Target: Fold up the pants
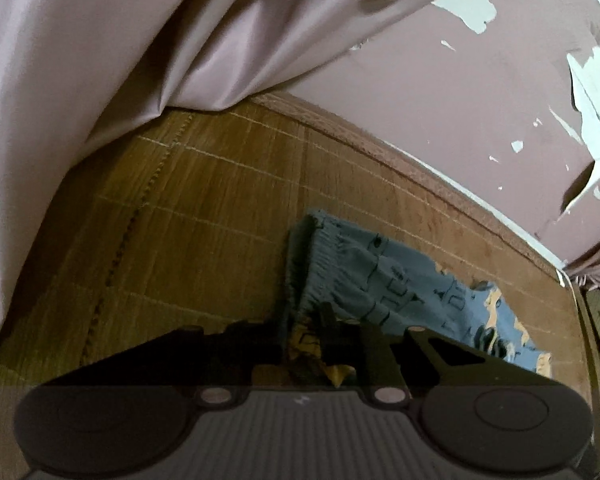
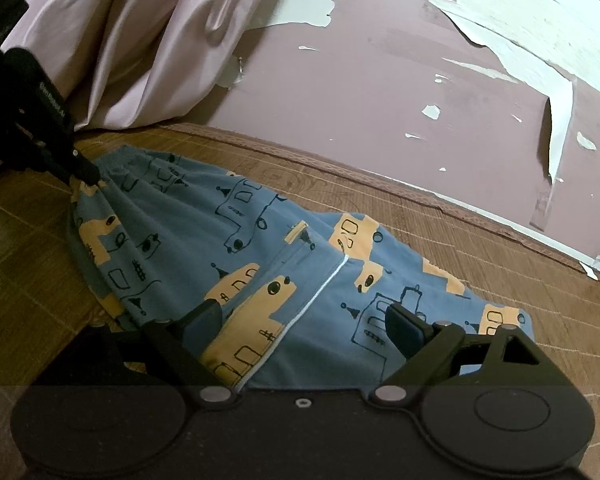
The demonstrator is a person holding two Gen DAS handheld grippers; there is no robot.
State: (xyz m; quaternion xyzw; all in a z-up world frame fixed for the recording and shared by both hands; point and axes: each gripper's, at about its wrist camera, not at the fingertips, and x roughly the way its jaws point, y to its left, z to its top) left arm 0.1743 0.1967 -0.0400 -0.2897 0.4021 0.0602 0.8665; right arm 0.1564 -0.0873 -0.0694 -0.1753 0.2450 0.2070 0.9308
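Observation:
Blue pants (image 2: 228,240) with orange shapes and black line drawings lie on a woven bamboo mat (image 2: 28,248), with a white seam running down the middle. My left gripper (image 2: 90,172) is shut on the elastic waistband at the far left and bunches the cloth. In the left wrist view the pants (image 1: 380,280) run off to the right from that gripper (image 1: 324,332). My right gripper (image 2: 304,320) is open, its fingers spread over the near part of the pants.
A pale pink curtain (image 2: 132,40) hangs at the back left and fills the upper left of the left wrist view (image 1: 100,40). A pink wall (image 2: 380,100) with peeling white patches stands behind the mat. The mat edge (image 2: 500,232) runs along the wall.

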